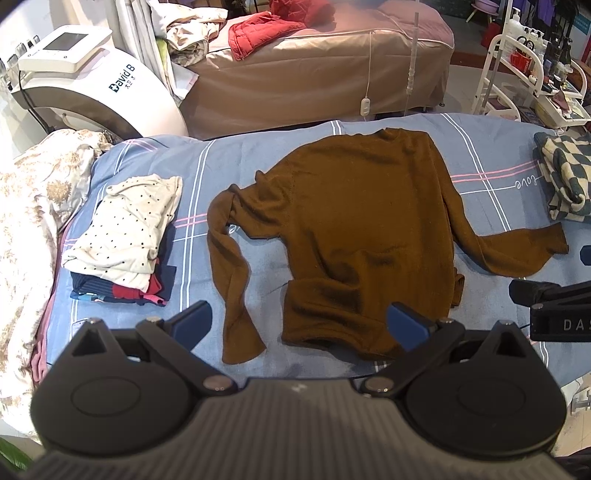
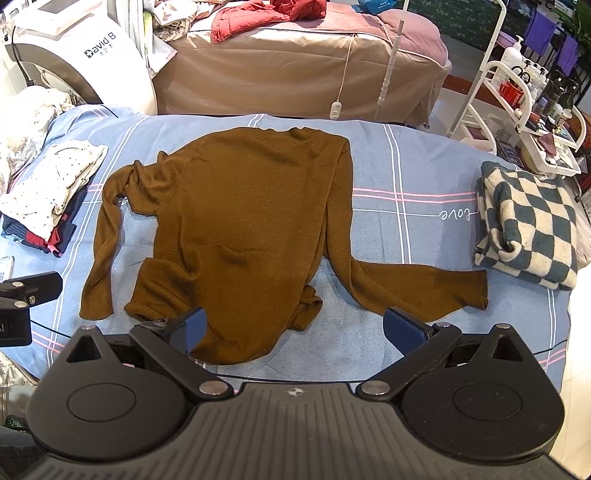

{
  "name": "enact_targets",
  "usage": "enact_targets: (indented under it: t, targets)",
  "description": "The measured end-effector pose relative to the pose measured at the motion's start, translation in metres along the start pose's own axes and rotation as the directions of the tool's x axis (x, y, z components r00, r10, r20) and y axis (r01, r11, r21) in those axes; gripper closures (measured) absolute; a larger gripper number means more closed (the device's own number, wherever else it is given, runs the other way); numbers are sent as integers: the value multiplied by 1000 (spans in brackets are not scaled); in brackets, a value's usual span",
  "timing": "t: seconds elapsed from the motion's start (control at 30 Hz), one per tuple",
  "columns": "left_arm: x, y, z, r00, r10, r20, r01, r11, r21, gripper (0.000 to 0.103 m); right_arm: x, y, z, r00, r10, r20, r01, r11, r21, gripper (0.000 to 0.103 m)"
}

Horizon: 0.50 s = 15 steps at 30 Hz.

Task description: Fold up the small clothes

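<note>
nearest the lens, both of my grippers sit low over the near edge of the bed. left gripper (image 1: 299,325): jaws spread wide, nothing between them, blue pads (image 1: 194,323) clear of the cloth as far as i can tell. the hem of the brown sweater (image 1: 354,236) lies just ahead of and between the fingertips, with its left cuff flared out beside my left finger. right gripper (image 2: 295,328): jaws equally wide apart, gripping nothing; its left pad (image 2: 192,328) overlaps the sweater's hem in the right wrist view, but i cannot tell whether it touches. each tool points forward along the bed, roughly level, and each shows at the edge of the other's view.

the sweater lies flat, front down or up i cannot tell, neck away from me, on the blue plaid sheet (image 2: 388,177). left sleeve bends down along the body; right sleeve runs out toward my right, cuff well short of the checked blanket (image 2: 528,225), which is folded at the right end of the bed.

left of the sweater, apart from it: stack of folded clothes (image 1: 125,236), a dotted white piece on top.

farther back: a brown-covered bed (image 2: 295,70) with a red jacket (image 2: 255,14) on it, a white machine (image 1: 85,81) at left, a white trolley (image 2: 517,103) with bottles at right.
</note>
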State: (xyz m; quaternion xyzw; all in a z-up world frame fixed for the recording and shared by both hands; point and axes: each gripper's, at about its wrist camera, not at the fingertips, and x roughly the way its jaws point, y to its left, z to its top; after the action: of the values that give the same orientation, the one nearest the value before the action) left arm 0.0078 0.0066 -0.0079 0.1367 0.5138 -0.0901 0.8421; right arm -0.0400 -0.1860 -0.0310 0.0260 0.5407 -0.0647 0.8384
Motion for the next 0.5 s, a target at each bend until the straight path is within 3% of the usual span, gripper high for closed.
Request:
enact_targets:
  t: [0.5]
  targets:
    - [0, 0, -1, 1000, 1, 0, -1, 1000, 3, 0, -1, -3, -1, 1000, -3, 0, 3, 1000, 5, 0]
